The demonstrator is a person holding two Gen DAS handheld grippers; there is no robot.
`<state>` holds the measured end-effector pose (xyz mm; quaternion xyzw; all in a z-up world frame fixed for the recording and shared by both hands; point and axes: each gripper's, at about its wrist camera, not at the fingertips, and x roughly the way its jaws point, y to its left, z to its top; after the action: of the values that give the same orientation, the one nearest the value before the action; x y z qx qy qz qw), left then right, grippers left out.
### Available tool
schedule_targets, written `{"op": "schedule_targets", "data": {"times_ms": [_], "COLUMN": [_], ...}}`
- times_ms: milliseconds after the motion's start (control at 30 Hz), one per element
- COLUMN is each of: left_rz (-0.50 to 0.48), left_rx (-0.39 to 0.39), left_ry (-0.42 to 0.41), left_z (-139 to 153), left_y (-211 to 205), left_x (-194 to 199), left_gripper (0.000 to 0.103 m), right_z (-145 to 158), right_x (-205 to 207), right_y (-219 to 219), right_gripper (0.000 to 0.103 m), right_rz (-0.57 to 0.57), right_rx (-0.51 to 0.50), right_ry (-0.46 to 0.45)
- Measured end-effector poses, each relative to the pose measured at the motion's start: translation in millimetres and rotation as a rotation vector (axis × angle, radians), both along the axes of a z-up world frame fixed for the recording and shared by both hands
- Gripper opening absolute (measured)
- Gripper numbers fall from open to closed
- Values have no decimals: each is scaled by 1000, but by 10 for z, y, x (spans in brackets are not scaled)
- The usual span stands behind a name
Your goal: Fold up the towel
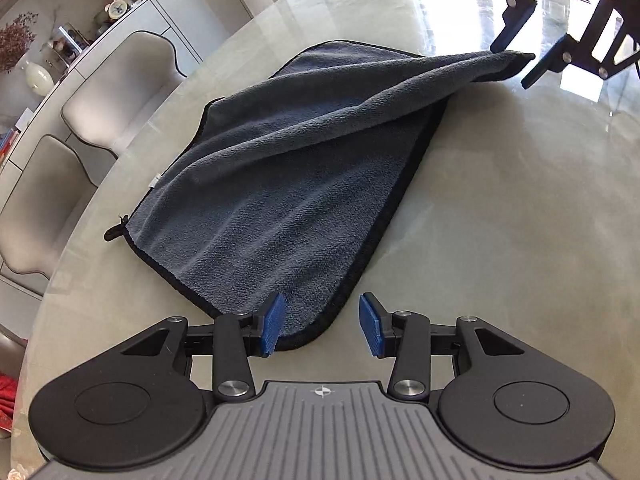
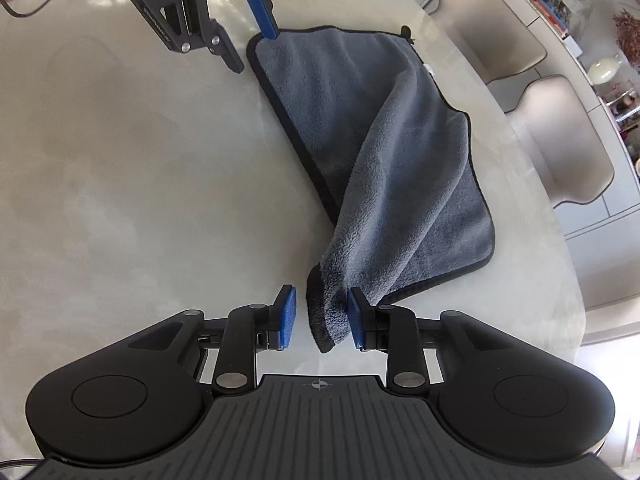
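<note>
Lying folded on the pale marble table (image 1: pixel 500 200), the grey microfibre towel (image 1: pixel 288 184) rests with one corner between the parted pads of the released left gripper (image 1: pixel 322 326), while another corner (raised, touching one pad only) hangs between the right gripper's (image 2: pixel 320 318) separated jaws.

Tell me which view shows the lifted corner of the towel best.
The right wrist view: the lifted corner hangs between the right gripper's open pads, resting against one pad, its layers and dark hem clear. The left wrist view shows that corner only far off, small, stretched toward the right gripper.
</note>
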<state>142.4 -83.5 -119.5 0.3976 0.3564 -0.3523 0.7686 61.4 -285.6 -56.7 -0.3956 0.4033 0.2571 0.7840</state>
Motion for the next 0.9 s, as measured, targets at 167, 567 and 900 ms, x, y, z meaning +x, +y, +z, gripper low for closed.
{"op": "schedule_targets", "data": {"times_ms": [167, 567, 900], "left_rz": [-14, -101, -28], "left_rx": [11, 35, -4], "left_ry": [-23, -44, 88], "left_z": [-11, -25, -8], "left_y": [-26, -142, -140], "left_x": [12, 7, 280], "left_gripper": [56, 70, 16], "right_z": [-38, 1034, 1324], "right_x": [149, 780, 865], "right_y": [-52, -593, -683], "right_gripper": [6, 6, 6], "right_rz": [-41, -244, -277], "right_rx": [23, 394, 484], "right_ry": [29, -44, -68]}}
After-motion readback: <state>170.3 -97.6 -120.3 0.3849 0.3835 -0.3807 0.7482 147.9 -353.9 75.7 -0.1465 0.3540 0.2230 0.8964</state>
